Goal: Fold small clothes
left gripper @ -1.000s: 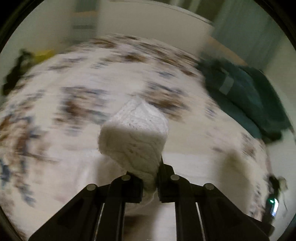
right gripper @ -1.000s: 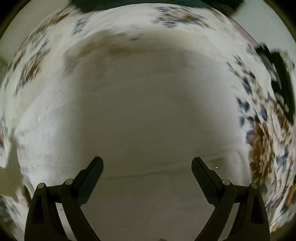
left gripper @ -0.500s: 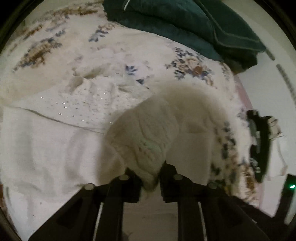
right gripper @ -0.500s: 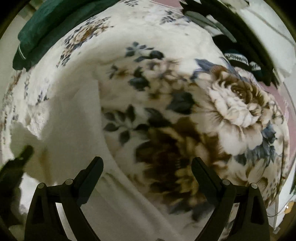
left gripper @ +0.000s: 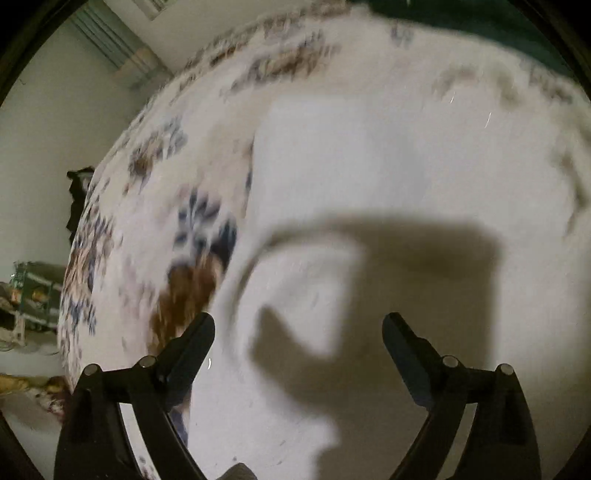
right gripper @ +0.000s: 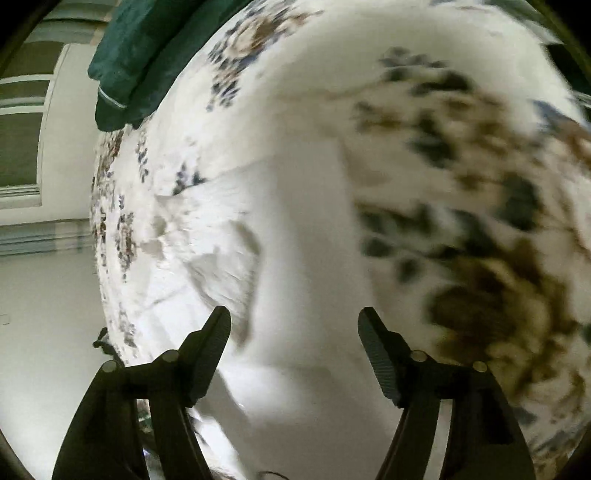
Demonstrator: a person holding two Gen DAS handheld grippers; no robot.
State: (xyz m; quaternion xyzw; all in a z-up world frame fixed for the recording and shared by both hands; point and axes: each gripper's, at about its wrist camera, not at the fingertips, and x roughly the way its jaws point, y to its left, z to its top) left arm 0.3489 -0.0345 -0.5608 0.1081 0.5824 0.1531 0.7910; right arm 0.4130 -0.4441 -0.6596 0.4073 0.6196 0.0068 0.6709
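Ahead of the left hand-held gripper, jaws spread wide and gripping nothing, lies a white knit garment on the floral bedspread. Frame blurred. Garment's left edge runs up from beside the left finger; a curved fold of it sits just ahead between the fingers, crossed by a dark shadow. Bedspread shows left of the left finger, dark green cloth at the far top edge.

Ahead of the right hand-held gripper, jaws also apart and empty, the white knit garment fills the gap between the fingers and extends forward. A rumpled part lies ahead-left. Floral bedspread lies right of it; green folded cloth far ahead-left.
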